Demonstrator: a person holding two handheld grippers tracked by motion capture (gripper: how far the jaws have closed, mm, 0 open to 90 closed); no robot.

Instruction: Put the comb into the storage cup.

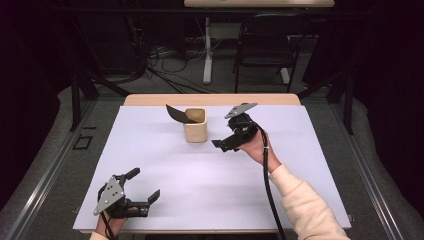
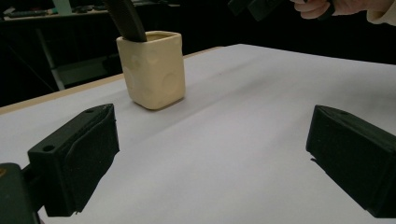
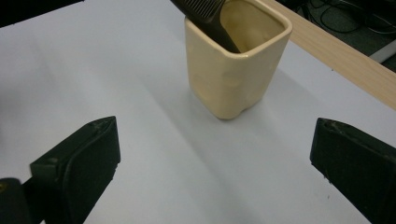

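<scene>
Left hand-held gripper (image 1: 145, 185) rests near the desk's (image 1: 200, 175) front edge, jaws spread and empty. Comb (image 1: 176, 113) leans in the cream cup (image 1: 195, 129) at desk centre-rear; right hand-held gripper (image 1: 217, 145), just beside the cup, is spread with nothing between its jaws. Judged step: comb placed and released; next move calls for backing the right hand clear without nudging the cup.

A cup (image 1: 195, 125) stands upright on the counter (image 1: 200, 180), near its far edge. A comb (image 1: 176, 114) stands in the cup, leaning out to the left. The right tool (image 1: 223, 143) hovers just right of the cup. The left tool (image 1: 146, 186) sits at the near left, well apart.
</scene>
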